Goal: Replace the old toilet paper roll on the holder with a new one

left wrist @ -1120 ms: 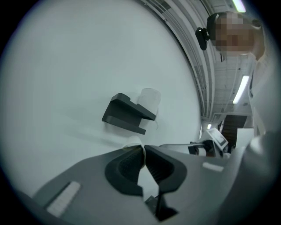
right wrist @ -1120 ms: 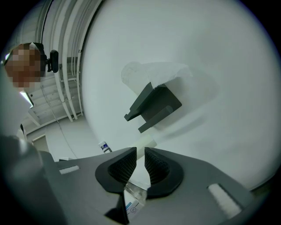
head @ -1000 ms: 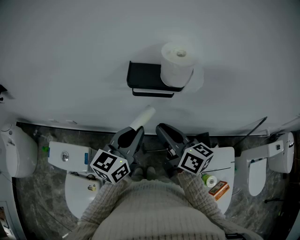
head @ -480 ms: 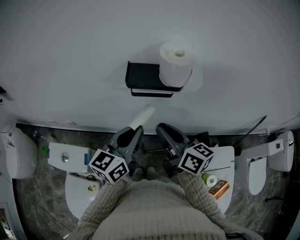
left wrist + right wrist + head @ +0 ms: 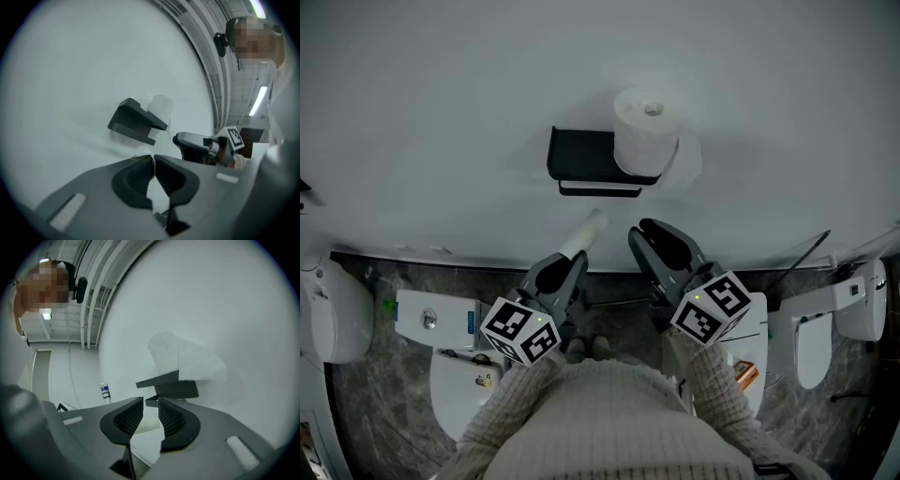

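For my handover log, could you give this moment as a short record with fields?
holder: black holder on the wall, bar empty
roll: toilet paper roll upright on the holder's shelf
left gripper: shut on a white tube
right gripper: jaws have just been opening, narrow gap, nothing between

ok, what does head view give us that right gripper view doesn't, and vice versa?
Head view only: the left gripper shut on a pale tube, and toilets down at the sides.
Right gripper view only: the right gripper seen along its own jaws, which stand slightly apart with nothing between them; they have just been opening.
Both: the black holder on the white wall, with a full roll standing on top of it.
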Demonstrator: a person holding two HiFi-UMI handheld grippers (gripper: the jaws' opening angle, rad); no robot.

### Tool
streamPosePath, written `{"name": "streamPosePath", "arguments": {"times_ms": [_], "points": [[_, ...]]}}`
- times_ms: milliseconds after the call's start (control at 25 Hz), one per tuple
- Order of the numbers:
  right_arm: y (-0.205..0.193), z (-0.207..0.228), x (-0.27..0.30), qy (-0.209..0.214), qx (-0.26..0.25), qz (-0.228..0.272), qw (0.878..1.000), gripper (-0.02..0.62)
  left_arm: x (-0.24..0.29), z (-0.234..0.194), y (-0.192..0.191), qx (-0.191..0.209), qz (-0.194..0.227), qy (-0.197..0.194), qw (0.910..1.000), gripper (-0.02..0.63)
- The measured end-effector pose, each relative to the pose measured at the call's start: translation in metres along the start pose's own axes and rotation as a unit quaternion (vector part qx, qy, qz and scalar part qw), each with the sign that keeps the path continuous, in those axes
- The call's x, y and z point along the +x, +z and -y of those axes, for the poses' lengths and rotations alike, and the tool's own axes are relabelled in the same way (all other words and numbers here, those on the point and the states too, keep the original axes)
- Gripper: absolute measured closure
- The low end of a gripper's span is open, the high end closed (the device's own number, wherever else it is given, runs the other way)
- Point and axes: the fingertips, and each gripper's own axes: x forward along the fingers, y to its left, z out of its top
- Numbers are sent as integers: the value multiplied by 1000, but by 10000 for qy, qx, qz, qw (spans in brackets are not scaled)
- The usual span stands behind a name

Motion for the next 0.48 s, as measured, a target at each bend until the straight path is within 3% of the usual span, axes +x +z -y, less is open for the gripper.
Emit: {"name": "streamPosePath", "arguments": {"times_ms": [160, 480], "points": [[31, 14, -1, -197, -578, 125, 9981, 479, 5, 1, 2, 27, -11, -47, 10000, 591], [66, 25, 2, -424, -1128, 331, 9922, 422, 12, 5, 0, 43, -72, -135, 9999, 591]]}}
